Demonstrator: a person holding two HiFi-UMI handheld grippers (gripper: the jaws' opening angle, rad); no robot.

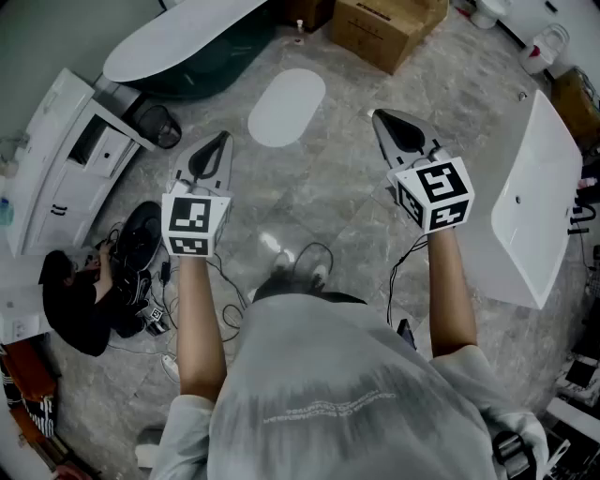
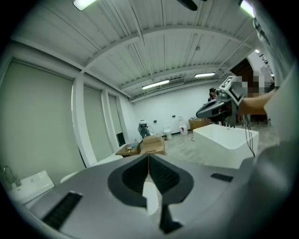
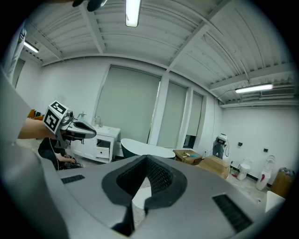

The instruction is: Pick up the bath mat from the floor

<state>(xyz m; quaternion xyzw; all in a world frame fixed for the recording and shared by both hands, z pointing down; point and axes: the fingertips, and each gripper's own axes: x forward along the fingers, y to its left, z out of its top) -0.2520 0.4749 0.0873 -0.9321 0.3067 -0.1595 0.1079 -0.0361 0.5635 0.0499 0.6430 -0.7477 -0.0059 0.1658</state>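
The bath mat (image 1: 286, 106) is a white oval lying flat on the grey marble floor, ahead of both grippers and between them. My left gripper (image 1: 222, 139) is held in the air to the mat's near left, its jaws together with nothing between them. My right gripper (image 1: 379, 116) hangs to the mat's right, likewise shut and empty. In the left gripper view the left gripper (image 2: 148, 159) shows its ribbed pads meeting at the tip. In the right gripper view the right gripper (image 3: 146, 160) also has its tips touching. Neither gripper touches the mat.
A dark green bathtub (image 1: 183, 37) stands at the back left and a cardboard box (image 1: 386, 28) behind the mat. A white bathtub (image 1: 539, 197) is at the right, a white vanity (image 1: 70, 155) at the left. A person (image 1: 80, 300) sits on the floor among cables (image 1: 305, 258).
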